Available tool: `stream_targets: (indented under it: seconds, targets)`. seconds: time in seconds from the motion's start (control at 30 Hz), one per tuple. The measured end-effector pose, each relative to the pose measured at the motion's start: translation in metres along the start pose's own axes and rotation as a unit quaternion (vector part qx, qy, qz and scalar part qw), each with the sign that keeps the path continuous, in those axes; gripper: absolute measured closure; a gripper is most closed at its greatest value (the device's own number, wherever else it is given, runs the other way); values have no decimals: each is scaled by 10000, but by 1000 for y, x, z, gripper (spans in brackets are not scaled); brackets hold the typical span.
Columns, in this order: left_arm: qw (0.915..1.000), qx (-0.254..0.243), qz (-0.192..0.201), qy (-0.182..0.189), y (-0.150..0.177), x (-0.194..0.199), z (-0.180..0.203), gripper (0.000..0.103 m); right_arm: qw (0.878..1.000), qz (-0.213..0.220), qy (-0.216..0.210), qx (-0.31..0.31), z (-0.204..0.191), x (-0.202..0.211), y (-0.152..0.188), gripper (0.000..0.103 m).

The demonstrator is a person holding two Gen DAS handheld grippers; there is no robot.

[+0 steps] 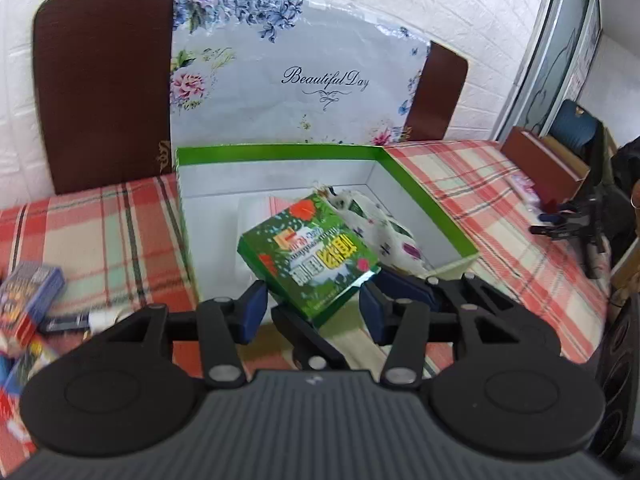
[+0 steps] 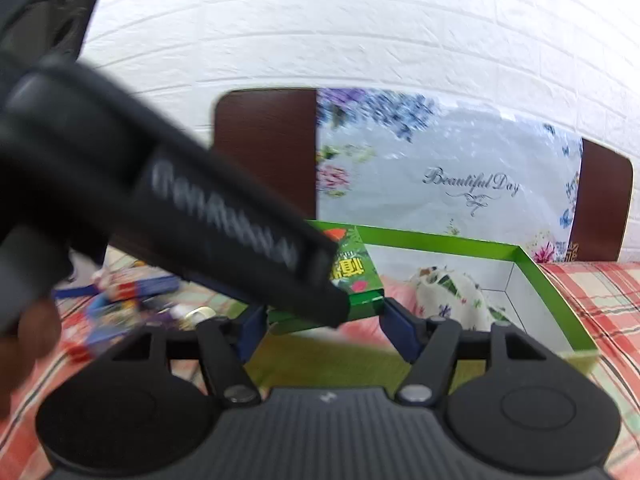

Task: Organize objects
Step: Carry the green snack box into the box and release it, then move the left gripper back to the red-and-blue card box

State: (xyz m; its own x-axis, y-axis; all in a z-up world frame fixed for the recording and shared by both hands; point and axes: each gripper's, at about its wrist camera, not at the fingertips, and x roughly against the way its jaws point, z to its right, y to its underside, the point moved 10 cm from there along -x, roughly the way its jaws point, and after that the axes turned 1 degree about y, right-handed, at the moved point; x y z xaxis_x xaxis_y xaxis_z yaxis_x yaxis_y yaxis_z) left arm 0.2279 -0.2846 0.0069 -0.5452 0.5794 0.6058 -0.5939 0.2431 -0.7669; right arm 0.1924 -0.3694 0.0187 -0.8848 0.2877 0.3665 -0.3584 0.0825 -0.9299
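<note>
A small green printed box (image 1: 308, 256) hangs tilted over the near edge of a large open carton with a green rim (image 1: 420, 200). My left gripper (image 1: 312, 306) is shut on it, one blue pad against each side. In the right wrist view the left gripper (image 2: 224, 216) crosses as a blurred black bar that ends at the same box (image 2: 360, 284). My right gripper (image 2: 324, 314) has its pads against the box's lower corners, and its fingers (image 1: 400, 286) show under the box. Inside the carton lie a floral cloth pouch (image 1: 384, 232) and a pale packet (image 1: 260, 208).
A plaid tablecloth (image 1: 520, 220) covers the table. Several small boxes are piled at the left (image 1: 32, 300). Behind the carton stand brown chair backs (image 1: 104, 80) and a floral bag (image 1: 300, 80). A brown box (image 1: 544, 168) and black clamps (image 1: 580, 224) sit at the right. A hand (image 2: 24, 340) shows at the left.
</note>
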Motion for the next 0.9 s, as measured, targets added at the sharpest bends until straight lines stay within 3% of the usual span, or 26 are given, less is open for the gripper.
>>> stream_targets:
  seconds: [0.03,0.07,0.1,0.17,0.27,0.43,0.67,0.9]
  targets:
    - [9999,-20,-36,-113,-2,-7,-3,48,10000,-79,14,-29,4,-12,0,32]
    - [9995,-20,-84,-319,-4,-14,-10,47,9998,-205,60,-23,7,-24,1,19]
    - [9985,-7,-105,-536,-3,-17,-17,47,9994,-271,200,-30,11,-32,3,16]
    - [9973,60,-55,-735,-1,-12,-28,47,9991,-253,257,-209,18,-31,7,16]
    - [9981,40,111,-600,4,6,-27,44,9990,-72,247,-377,20,-13,12,15]
    - [9935,-172,243,-1097,20,32,-20,39,9987,15,330,-394,11,20,25,14]
    - [9901,80,-74,-1396,58,49,-29,38,9969,-457,111,-631,-10,57,53,15]
    - [9855,276,-277,-1649,95,68,-49,38,9931,-846,68,-815,-16,68,76,17]
